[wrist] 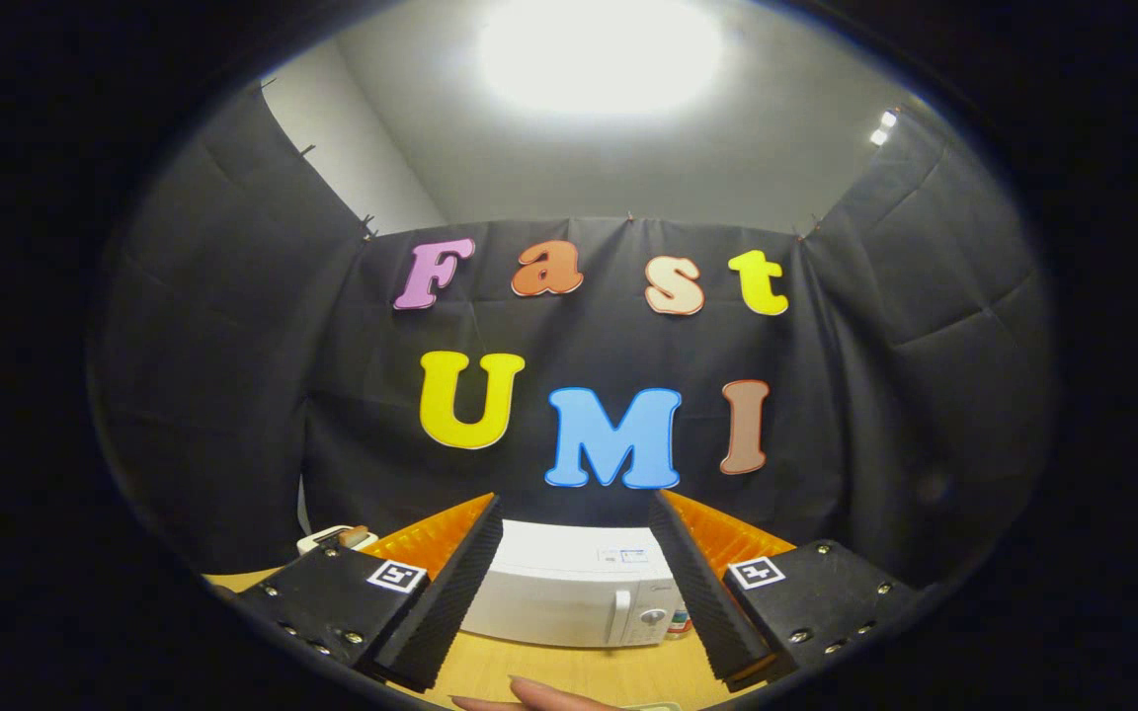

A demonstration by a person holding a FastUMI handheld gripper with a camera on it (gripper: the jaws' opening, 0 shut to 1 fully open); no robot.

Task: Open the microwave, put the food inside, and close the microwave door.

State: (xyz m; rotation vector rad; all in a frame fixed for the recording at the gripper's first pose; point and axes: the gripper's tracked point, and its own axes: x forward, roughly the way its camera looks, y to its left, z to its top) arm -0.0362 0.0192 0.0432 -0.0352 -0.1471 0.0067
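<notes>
A white microwave (569, 592) stands on the wooden table (569, 671), beyond the fingers and framed between them, its door shut and a round knob (650, 616) at its right side. My gripper (574, 583) is held well above the table and is open, with nothing between its fingers. To the left of the microwave, behind the left finger, a white plate with some brownish food (337, 538) peeks out. A person's fingertip (529, 696) lies on the table close below the gripper.
A small bottle (680, 624) stands just right of the microwave, partly behind the right finger. Black cloth walls close the booth behind and on both sides. A bright ceiling lamp (599, 49) shines overhead.
</notes>
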